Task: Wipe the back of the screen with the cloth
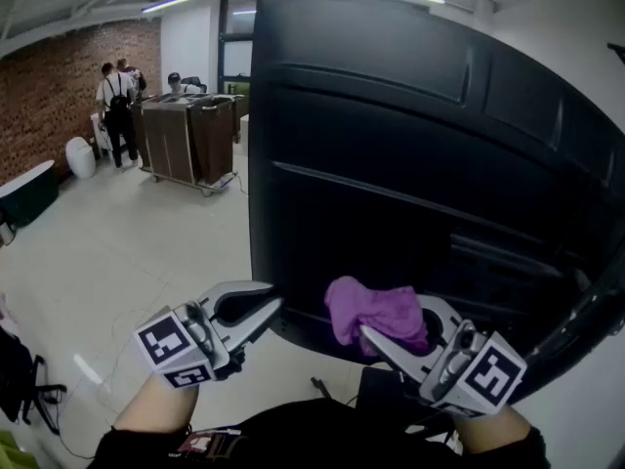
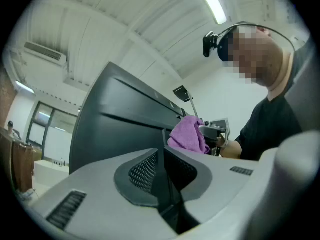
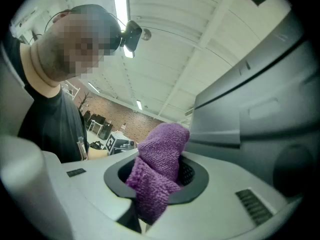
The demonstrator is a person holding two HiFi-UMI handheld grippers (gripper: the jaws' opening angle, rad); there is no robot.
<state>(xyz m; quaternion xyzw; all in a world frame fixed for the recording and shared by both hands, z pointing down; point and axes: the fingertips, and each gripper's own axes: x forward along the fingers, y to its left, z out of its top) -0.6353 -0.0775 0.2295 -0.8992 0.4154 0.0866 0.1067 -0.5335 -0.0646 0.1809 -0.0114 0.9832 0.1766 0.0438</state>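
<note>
Looking down through the head view, I have my left claw [image 1: 271,309] at the lower left corner of the screen [image 1: 410,164], whose dark ribbed back faces me and stands upright. My right claw [image 1: 395,325] is just below the screen's lower edge, toward its middle, with the purple cloth [image 1: 376,309] bunched up and pressed against the panel. Well beyond the screen's left side, people stand round a wooden cart [image 1: 190,140] on the pale floor [image 1: 127,252].

In the left gripper view, the claw's padded jaws sit close together with the screen's thin dark edge caught between them. I judge this hold is there to steady the panel so that it does not swing when I rub it. The cloth [image 2: 189,134] shows further along the same edge.

In the right gripper view, the jaws are clamped on the cloth [image 3: 160,169], which stands up out of them in a thick wad beside the screen's grey back [image 3: 260,114]. Holding it bunched gives a soft pad ahead of the hard jaw tips. Most of the back lies above the cloth, so I judge the wiping is barely begun.
</note>
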